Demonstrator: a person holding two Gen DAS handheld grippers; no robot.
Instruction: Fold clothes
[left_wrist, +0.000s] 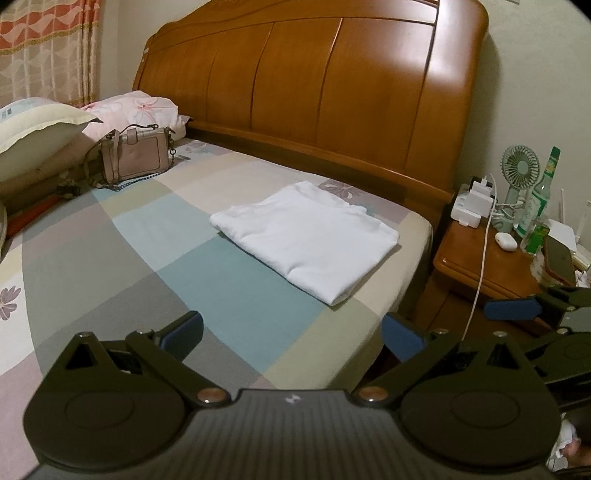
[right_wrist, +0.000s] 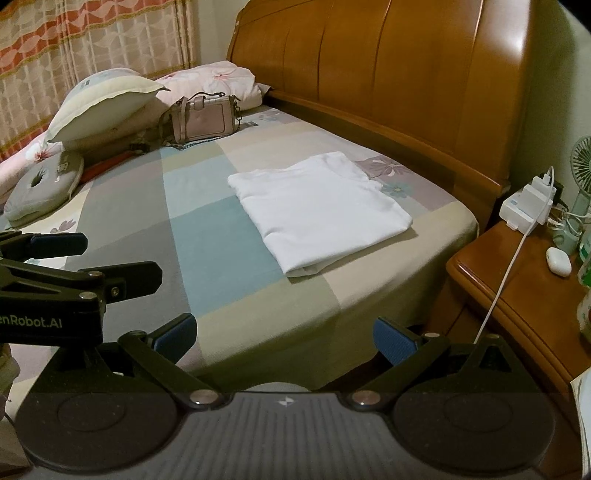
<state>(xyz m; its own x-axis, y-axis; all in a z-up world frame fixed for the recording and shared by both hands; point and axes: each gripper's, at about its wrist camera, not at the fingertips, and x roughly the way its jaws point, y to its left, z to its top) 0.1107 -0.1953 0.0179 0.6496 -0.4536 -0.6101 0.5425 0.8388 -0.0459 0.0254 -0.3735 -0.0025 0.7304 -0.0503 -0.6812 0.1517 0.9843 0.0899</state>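
White garment (left_wrist: 306, 236) is seen lying flat on the bed (left_wrist: 110, 280), folded into a neat rectangle, toward the far right part of the mattress near the headboard (left_wrist: 314, 85). Both tools are held back over the near edge, well apart from the cloth. Left gripper (left_wrist: 291, 332): jaws spread wide, nothing held. Right gripper (right_wrist: 284, 334): jaws likewise spread wide and empty. Folding is judged finished or nearly so. Risks from here: if the stack is to be lifted or folded once more, a pinch on the top layer alone could pull the fold open; soft bedding gives under pressure, so the sheet might be caught together with the cloth. The garment's right edge lies near the mattress edge, so a careless push could send it toward the gap beside the bedside desk (right_wrist: 517, 280). A white charging cable (right_wrist: 506, 280) hangs off that desk close to the right tool's side and could be snagged. Surface: sheet in pastel blocks, smooth. Room: wooden headboard, pillows (right_wrist: 107, 99) and a small pink handbag (left_wrist: 136, 155) at the far left, patterned curtain (right_wrist: 92, 44) behind, small fan (left_wrist: 519, 166) and green bottle (left_wrist: 546, 184) on the desk.
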